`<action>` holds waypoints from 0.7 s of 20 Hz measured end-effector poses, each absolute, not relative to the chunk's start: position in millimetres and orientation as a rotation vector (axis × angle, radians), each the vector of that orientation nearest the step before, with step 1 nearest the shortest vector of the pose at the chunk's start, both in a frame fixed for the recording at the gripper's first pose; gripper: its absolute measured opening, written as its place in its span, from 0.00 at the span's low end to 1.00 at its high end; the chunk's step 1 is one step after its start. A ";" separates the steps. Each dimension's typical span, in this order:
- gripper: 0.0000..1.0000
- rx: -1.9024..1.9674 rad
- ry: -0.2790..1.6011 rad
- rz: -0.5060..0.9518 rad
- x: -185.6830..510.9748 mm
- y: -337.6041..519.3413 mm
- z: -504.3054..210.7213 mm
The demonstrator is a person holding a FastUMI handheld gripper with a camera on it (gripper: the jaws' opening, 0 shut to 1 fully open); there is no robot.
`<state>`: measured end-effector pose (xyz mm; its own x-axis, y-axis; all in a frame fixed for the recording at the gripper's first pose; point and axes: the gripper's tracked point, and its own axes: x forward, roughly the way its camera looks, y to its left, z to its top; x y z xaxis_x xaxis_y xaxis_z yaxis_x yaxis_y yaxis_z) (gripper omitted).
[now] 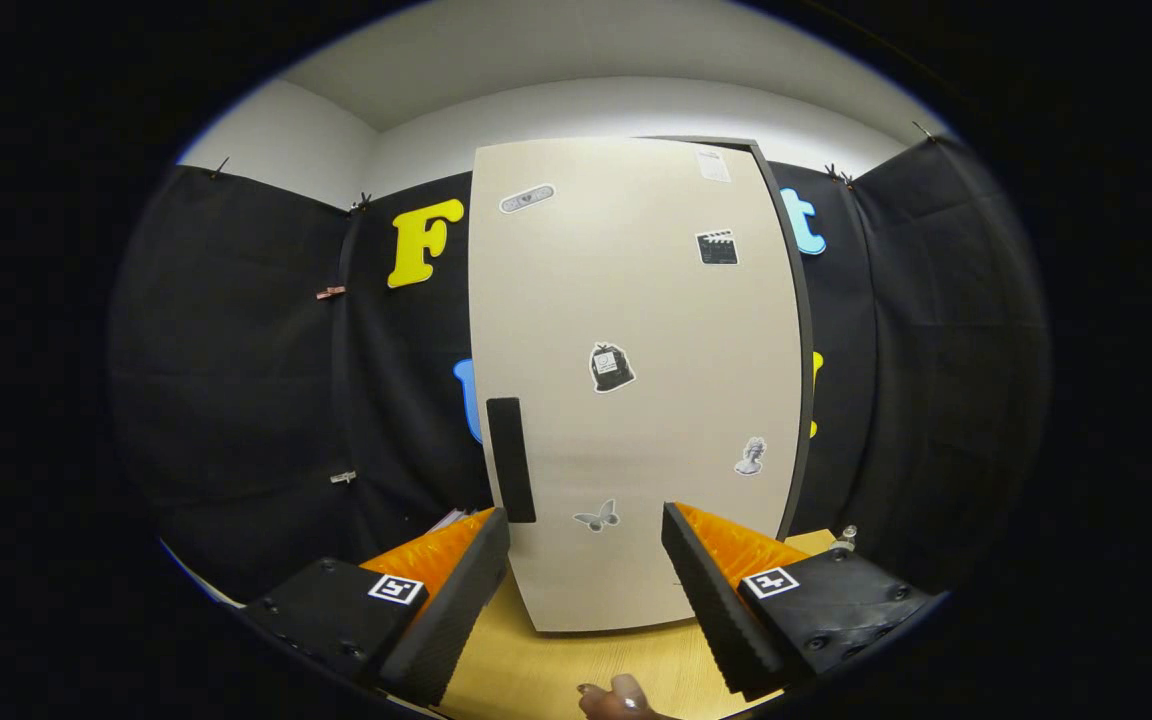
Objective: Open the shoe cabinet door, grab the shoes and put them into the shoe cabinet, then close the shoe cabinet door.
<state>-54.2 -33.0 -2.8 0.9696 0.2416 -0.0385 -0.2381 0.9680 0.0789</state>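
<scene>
With the tool (586,545) spread wide and gripping nothing, and the shoe cabinet door (636,380) standing shut just ahead on the counter (576,670), its fingers may miss the dark handle (510,458) at far left and skid across the smooth panel.

Shoe cabinet door (636,380) — beige, stickered, shut — dark handle (510,458) at left.
</scene>
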 end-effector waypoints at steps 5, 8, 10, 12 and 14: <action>0.99 0.068 0.045 0.237 -53.1 -35.0 -3.2; 0.99 0.066 0.038 0.236 -53.3 -35.4 -1.2; 0.99 0.065 0.036 0.234 -52.8 -36.8 -1.6; 0.99 0.064 0.036 0.231 -52.6 -38.1 -1.6; 0.99 0.064 0.036 0.227 -52.5 -39.6 -1.8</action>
